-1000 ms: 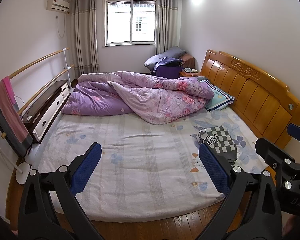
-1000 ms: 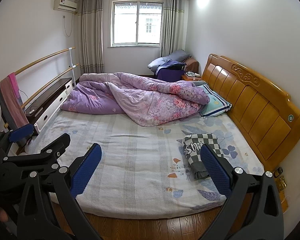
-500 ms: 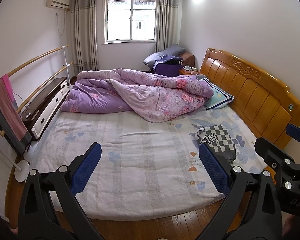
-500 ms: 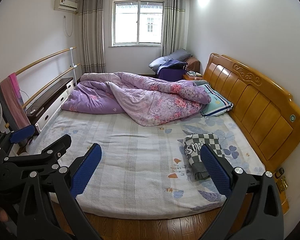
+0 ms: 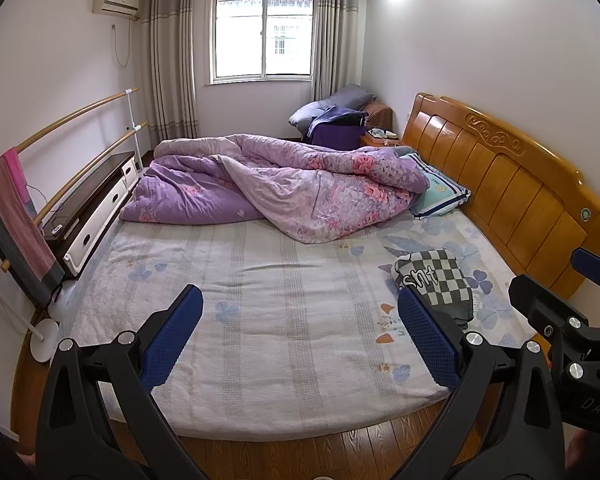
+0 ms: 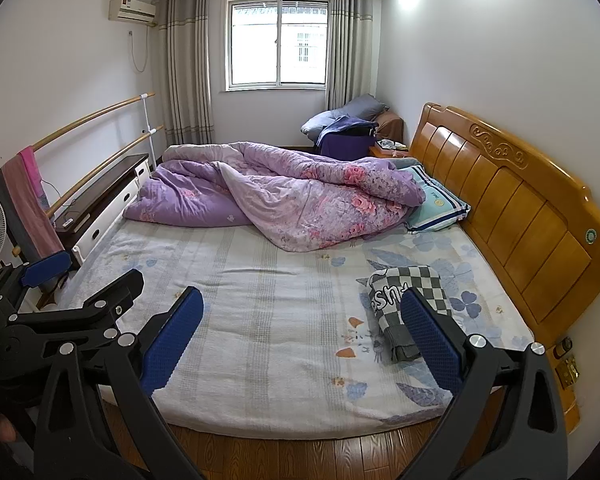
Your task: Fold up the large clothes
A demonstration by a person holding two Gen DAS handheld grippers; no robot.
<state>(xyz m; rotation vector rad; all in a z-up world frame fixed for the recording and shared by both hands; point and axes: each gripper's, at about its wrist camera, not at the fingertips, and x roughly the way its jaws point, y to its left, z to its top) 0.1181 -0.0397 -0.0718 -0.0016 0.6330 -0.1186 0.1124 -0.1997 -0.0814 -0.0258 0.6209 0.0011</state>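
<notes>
A folded black-and-white checkered garment [image 5: 436, 284] lies on the bed's right side near the headboard; it also shows in the right wrist view [image 6: 408, 304]. My left gripper [image 5: 300, 336] is open and empty, held above the bed's near edge, to the left of the garment. My right gripper [image 6: 304, 340] is open and empty, at the same near edge, with its right finger [image 6: 432, 340] in front of the garment. Each gripper shows at the edge of the other's view.
A rumpled purple floral quilt [image 5: 284, 188] fills the far half of the bed [image 5: 260, 280]. A striped pillow [image 5: 440, 196] lies by the wooden headboard [image 5: 512, 192]. A low cabinet [image 5: 92, 208], wooden rails and a hanging towel [image 5: 16, 216] stand at left. Wooden floor runs in front.
Both views shift slightly, as the grippers draw back a little from the bed. The garment and the quilt have not moved.
</notes>
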